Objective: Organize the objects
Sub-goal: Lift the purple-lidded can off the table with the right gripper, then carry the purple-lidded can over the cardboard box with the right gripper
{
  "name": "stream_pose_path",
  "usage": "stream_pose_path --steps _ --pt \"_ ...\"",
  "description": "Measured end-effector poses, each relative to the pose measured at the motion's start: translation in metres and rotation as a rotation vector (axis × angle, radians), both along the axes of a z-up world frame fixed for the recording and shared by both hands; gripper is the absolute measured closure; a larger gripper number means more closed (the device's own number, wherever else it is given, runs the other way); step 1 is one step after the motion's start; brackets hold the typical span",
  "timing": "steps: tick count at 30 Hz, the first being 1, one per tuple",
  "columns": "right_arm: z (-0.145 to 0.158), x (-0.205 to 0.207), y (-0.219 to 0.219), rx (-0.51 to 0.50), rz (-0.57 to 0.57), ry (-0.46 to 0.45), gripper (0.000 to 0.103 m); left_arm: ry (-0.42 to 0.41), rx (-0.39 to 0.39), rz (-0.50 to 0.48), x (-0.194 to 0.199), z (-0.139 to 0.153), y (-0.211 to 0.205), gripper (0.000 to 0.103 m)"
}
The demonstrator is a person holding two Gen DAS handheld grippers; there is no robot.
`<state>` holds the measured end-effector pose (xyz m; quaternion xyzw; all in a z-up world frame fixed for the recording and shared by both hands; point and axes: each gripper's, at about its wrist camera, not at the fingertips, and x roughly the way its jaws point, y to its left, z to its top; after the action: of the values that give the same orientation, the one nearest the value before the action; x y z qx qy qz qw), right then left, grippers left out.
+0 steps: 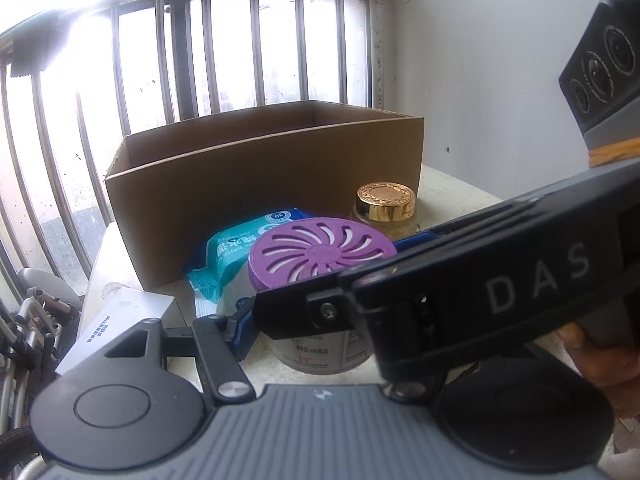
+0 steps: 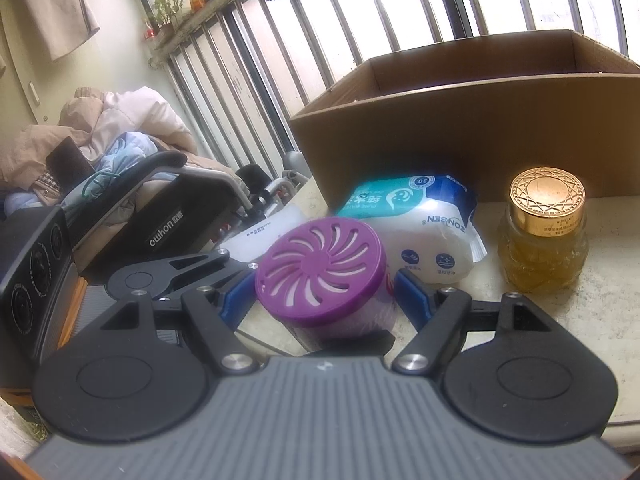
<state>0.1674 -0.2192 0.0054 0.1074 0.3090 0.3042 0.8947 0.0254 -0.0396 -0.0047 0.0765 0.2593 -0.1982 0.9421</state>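
Note:
An air freshener can (image 2: 320,268) with a purple slotted lid stands near the front of the pale table (image 2: 600,300). My right gripper (image 2: 324,296) has a blue pad against each side of the can, shut on it. My left gripper (image 1: 320,332) straddles the same can (image 1: 320,252) from the other side. Its left blue finger (image 1: 240,328) sits by the can's wall, while its right finger is hidden under the right gripper's body. Behind the can lie a wet-wipes pack (image 2: 416,220) and a gold-lidded glass jar (image 2: 544,232). An open cardboard box (image 2: 480,120) stands at the back.
A white carton (image 1: 120,312) lies at the table's left edge. Window bars (image 1: 240,48) run behind the cardboard box, a white wall (image 1: 500,80) is on the right. A wheelchair (image 2: 180,208) piled with clothes stands beside the table. A hand (image 1: 592,356) holds the right gripper.

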Motion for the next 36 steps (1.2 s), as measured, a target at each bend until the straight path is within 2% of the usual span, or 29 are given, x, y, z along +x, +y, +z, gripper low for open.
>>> stream_pose_path --steps 7,13,17,22,28,30,33,36 --pt "0.037 0.013 0.004 0.017 0.019 -0.049 0.028 -0.068 -0.007 0.018 0.010 0.036 0.010 0.037" --pt "0.081 0.050 0.006 0.017 0.052 -0.072 0.028 -0.109 0.001 0.034 0.040 0.073 0.018 0.037" --pt "0.107 0.087 0.007 0.016 0.072 -0.063 0.028 -0.106 -0.014 0.051 0.077 0.102 0.021 0.037" --pt "0.133 0.149 0.011 0.004 0.087 -0.025 0.028 -0.054 -0.040 0.081 0.135 0.115 0.026 0.037" --pt "0.134 0.228 0.016 0.013 0.098 0.081 0.029 0.042 -0.057 0.111 0.204 0.113 0.035 0.037" --pt "0.130 0.253 0.018 0.020 0.099 0.122 0.029 0.059 -0.036 0.124 0.227 0.111 0.037 0.037" --pt "0.116 0.290 0.022 0.035 0.098 0.192 0.029 0.067 0.003 0.159 0.254 0.107 0.035 0.029" --pt "0.100 0.321 0.022 0.051 0.089 0.255 0.029 0.098 0.013 0.180 0.276 0.103 0.037 0.027"
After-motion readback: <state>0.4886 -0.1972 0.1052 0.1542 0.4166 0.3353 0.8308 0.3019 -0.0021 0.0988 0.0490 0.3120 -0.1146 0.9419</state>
